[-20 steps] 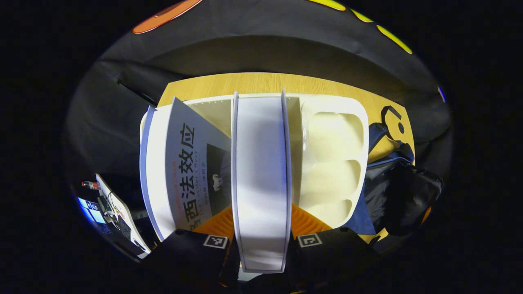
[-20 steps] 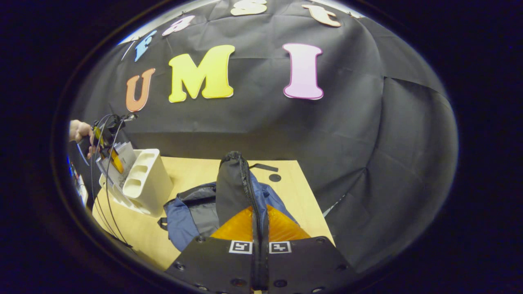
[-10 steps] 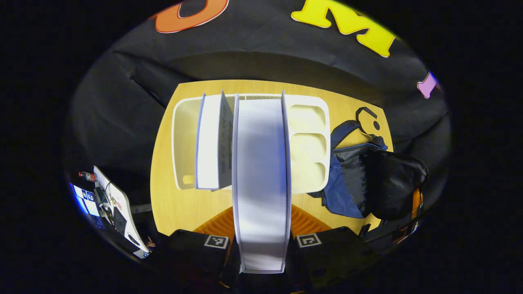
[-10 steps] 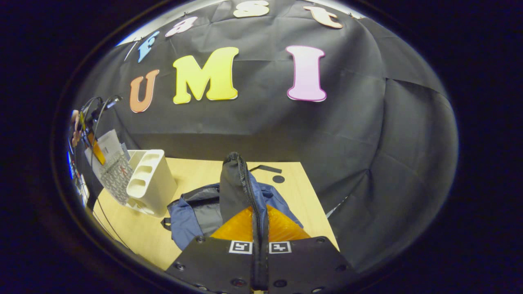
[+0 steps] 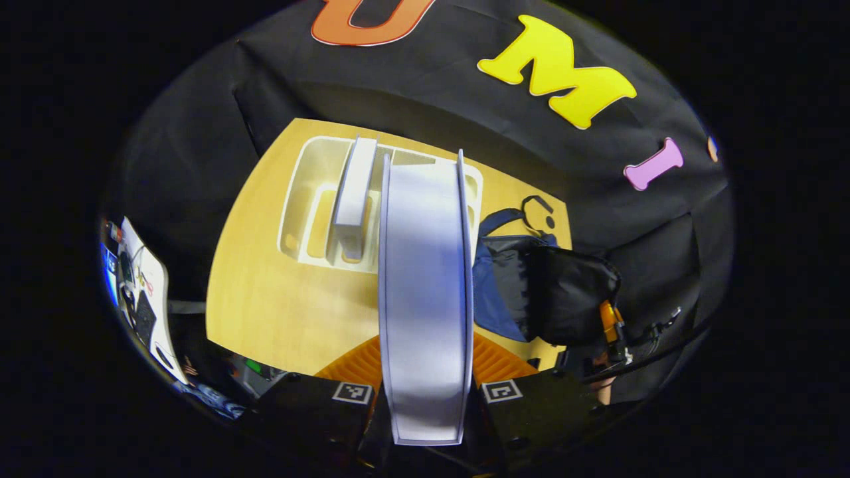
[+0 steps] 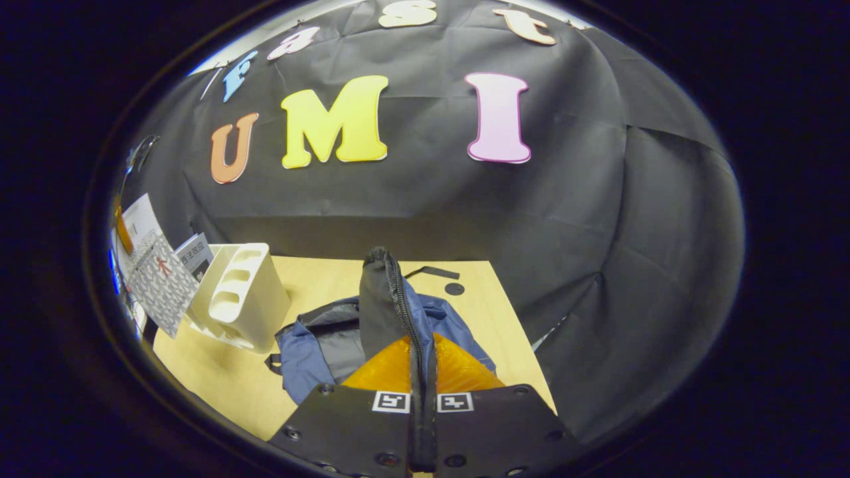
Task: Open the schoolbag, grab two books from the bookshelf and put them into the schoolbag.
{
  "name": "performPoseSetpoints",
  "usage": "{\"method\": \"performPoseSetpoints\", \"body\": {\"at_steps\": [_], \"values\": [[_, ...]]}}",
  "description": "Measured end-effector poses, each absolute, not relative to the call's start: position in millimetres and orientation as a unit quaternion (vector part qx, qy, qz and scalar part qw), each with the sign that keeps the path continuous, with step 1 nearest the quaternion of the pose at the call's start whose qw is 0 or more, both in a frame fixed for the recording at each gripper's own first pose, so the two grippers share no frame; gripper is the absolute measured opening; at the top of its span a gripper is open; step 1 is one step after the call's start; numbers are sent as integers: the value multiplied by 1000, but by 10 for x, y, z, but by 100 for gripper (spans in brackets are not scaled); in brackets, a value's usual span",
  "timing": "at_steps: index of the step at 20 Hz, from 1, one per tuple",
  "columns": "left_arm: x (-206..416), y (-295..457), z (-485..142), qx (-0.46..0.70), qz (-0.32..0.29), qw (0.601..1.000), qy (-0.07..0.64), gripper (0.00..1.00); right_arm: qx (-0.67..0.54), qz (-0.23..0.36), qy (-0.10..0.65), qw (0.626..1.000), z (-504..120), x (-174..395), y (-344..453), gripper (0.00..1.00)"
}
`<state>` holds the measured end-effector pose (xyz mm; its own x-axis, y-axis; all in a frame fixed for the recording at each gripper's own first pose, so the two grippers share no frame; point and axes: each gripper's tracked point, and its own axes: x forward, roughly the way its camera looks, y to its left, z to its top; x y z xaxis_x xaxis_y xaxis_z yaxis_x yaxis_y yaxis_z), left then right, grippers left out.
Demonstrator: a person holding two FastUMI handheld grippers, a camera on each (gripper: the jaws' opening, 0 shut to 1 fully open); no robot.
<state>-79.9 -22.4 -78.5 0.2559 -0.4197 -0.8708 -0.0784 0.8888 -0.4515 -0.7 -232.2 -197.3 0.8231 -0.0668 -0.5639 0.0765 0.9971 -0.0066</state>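
the left gripper (image 5: 425, 372) clamps a white-edged book (image 5: 425, 279) above the wooden table (image 5: 265, 305), clear of the cream plastic bookshelf (image 5: 312, 199). the right gripper (image 6: 423, 378) pinches the blue-black schoolbag's (image 6: 319, 345) zipper flap (image 6: 382, 305), holding it open. next, i judge: carry the book into the opening.

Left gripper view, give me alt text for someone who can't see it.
The left gripper grips a white book edge-on between its fingers, held above a wooden table. Below, a cream bookshelf holds one more book; to its right lies a blue and black schoolbag, its flap lifted by the right gripper.
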Motion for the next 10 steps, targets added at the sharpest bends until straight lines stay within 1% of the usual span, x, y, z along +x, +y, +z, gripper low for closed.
{"method": "performPoseSetpoints", "body": {"at_steps": [4,10], "values": [[-803,-624,-772,-279,-151,761,565,46,1,-39,300,953,-1982,-4,-2295,0],[-820,-1448,-1062,-325,-223,766,508,46,-3,-38,311,950,-2015,7,-2249,0]]}}
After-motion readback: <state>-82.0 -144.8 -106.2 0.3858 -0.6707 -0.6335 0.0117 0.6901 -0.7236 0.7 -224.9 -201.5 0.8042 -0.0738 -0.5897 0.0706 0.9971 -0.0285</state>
